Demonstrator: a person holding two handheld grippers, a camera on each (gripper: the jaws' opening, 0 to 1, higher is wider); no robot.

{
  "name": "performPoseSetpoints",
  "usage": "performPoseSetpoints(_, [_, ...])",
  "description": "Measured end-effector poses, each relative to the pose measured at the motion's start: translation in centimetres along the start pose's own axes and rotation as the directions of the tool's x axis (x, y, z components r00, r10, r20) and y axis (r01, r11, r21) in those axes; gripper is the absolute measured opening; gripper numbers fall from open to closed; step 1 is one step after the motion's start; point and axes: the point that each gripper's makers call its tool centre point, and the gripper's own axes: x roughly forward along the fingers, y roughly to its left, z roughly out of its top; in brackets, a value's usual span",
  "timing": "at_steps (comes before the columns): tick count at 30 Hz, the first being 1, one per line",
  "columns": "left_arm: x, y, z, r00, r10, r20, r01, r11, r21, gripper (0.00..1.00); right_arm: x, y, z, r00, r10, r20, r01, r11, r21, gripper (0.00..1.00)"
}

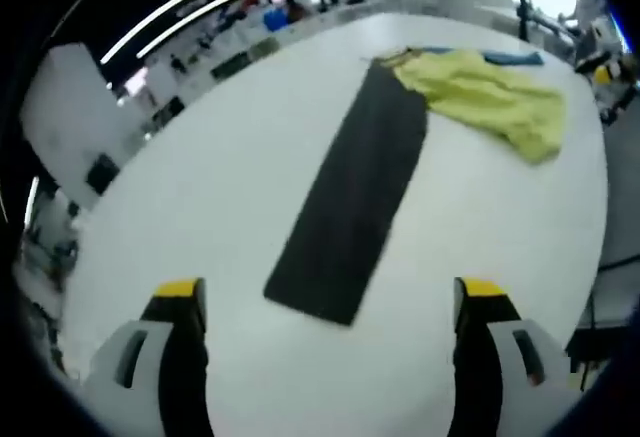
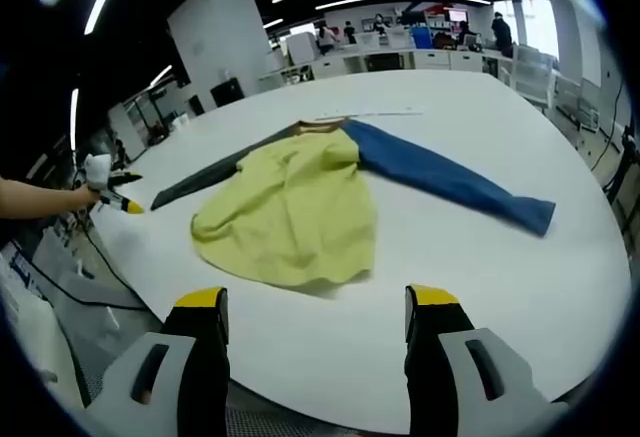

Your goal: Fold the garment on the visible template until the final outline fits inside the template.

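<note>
Garment (image 2: 290, 207) lies spread on the desk (image 2: 480, 287), yellow body bunched, dark sleeve (image 1: 350, 207) and blue sleeve (image 2: 450, 182) stretched apart. My left gripper (image 1: 330, 307) and right gripper (image 2: 315, 312) gape empty. Grabbing one layer of that bunched body risks dragging everything askew.

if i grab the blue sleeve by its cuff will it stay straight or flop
It will probably flop: the blue sleeve lies flat and limp on the table, like soft cloth. It looks light, so lifting should be easy. It joins the yellow body, so pulling far would likely drag that too.
</note>
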Motion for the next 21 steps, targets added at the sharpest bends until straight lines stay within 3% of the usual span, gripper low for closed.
performPoseSetpoints(2, [-0.2, 0.0, 0.1, 1.000, 0.002, 0.015, -0.001, 0.998, -0.065, 1.00, 0.0, 0.0, 0.0, 1.000, 0.002, 0.000, -0.002, 1.000, -0.001, 0.72])
performPoseSetpoints(9, [-0.5, -0.5, 0.2, 1.000, 0.001, 0.007, -0.001, 0.999, -0.047, 0.99, 0.1, 0.1, 0.0, 1.000, 0.005, 0.001, -0.005, 1.000, -0.001, 0.72])
performPoseSetpoints(15, [-0.7, -0.8, 0.6, 1.000, -0.003, 0.014, 0.004, 0.994, -0.110, 0.99, 0.4, 0.4, 0.0, 1.000, 0.013, 0.003, -0.013, 1.000, -0.003, 0.72])
performPoseSetpoints(18, [-0.9, -0.8, 1.8, 0.998, 0.018, 0.068, -0.006, 0.982, -0.187, 0.99, 0.5, 0.6, 0.1, 1.000, 0.017, 0.004, -0.017, 1.000, -0.004, 0.72])
performPoseSetpoints(21, [-0.8, -1.0, 2.3, 0.997, 0.009, 0.081, 0.006, 0.983, -0.186, 0.98, 0.6, 0.6, 0.2, 1.000, 0.020, 0.005, -0.020, 1.000, -0.005, 0.72])
